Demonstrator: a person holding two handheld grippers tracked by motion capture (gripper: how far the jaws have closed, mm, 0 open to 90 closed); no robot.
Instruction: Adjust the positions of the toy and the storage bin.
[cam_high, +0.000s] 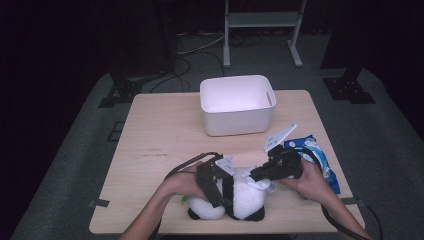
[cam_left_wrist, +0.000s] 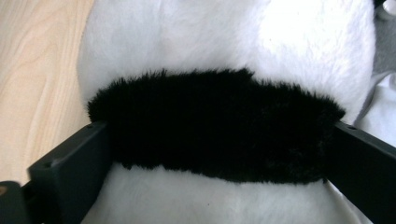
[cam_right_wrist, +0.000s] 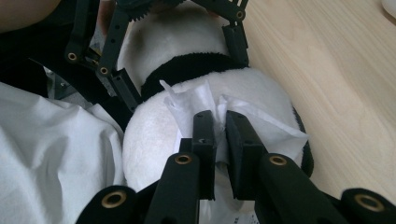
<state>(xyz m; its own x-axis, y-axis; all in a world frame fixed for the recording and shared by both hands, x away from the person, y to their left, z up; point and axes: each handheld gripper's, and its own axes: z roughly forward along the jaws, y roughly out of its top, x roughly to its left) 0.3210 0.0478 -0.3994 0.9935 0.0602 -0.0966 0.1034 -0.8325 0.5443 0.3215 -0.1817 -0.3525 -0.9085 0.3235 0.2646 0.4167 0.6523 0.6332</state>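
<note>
Both grippers are working on a plush panda (cam_high: 235, 197) that is lying near the front edge of the table (cam_high: 165, 130), at about six o'clock from the white bin (cam_high: 237, 105). Sitting over the toy's left half in the high view, the left gripper (cam_high: 216, 187) is straddling the black fur band (cam_left_wrist: 215, 126) around the body. In the left gripper view its two jaws are standing at nine and three o'clock of that band with the fur pressed between them, so it is gripping the panda across the middle.

Coming in from roughly two o'clock of the toy, the right gripper (cam_high: 260, 175) is pinching a white wipe (cam_right_wrist: 219, 109). In the right gripper view the jaws are nearly together with the crumpled sheet squeezed between them, and the wipe is lying against the white fur of the panda's rounded end. The left gripper's black linkage (cam_right_wrist: 112, 56) is showing at twelve o'clock of that view, clamped over the black band.

A blue wipe packet (cam_high: 317, 155) is lying on the table at three o'clock of the right hand (cam_high: 310, 180), partly under it. More white fabric (cam_right_wrist: 51, 154) is bunching at nine o'clock in the right gripper view.
</note>
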